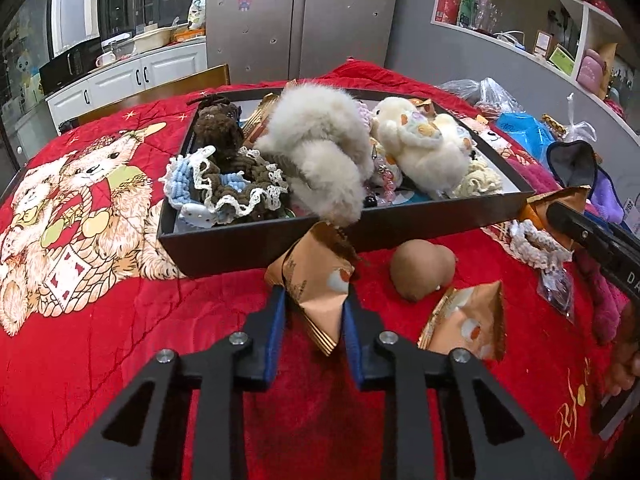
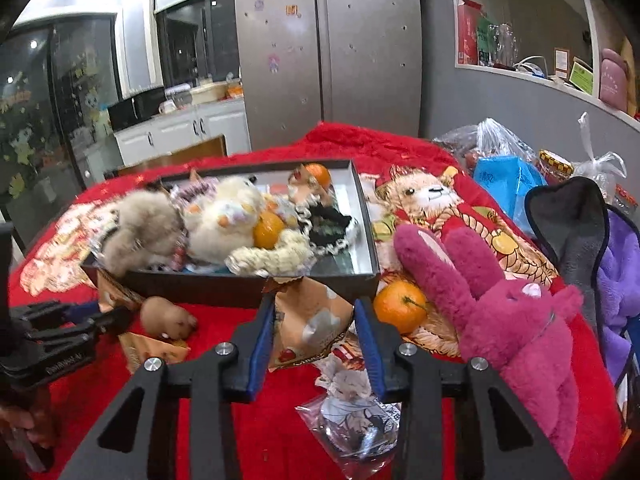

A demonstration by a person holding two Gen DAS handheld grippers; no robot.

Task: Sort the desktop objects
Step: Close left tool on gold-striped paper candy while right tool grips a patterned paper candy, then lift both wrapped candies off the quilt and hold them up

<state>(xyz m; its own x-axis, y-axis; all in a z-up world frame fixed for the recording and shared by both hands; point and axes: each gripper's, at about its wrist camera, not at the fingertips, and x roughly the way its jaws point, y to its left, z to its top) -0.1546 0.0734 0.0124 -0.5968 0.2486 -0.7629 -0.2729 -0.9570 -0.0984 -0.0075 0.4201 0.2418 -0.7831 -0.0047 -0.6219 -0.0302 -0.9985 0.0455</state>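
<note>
your left gripper (image 1: 314, 300) pinches a crinkled, pillow-shaped copper foil snack packet (image 1: 316, 280) between its blue pads (image 1: 276, 336), jaws narrow, just in front of the dark rectangular cardboard tray (image 1: 256, 240). your right gripper (image 2: 314, 320) clamps a second glossy orange foil snack packet (image 2: 312, 320) the same way, near the tray's front wall. the tray holds a fluffy grey fur pompom (image 1: 320, 148), a cream plush animal (image 1: 420, 140) and brown crocheted lace pieces (image 1: 232, 184). a smooth tan rounded squishy toy (image 1: 422, 272) and a third foil packet (image 1: 464, 326) lie on the quilted red bear-print cloth (image 1: 100, 300). only the right view shows the shaggy magenta plush rabbit (image 2: 508, 312), a shiny orange tangerine (image 2: 398, 306) beside it and a clear plastic bag (image 2: 356, 424).
</note>
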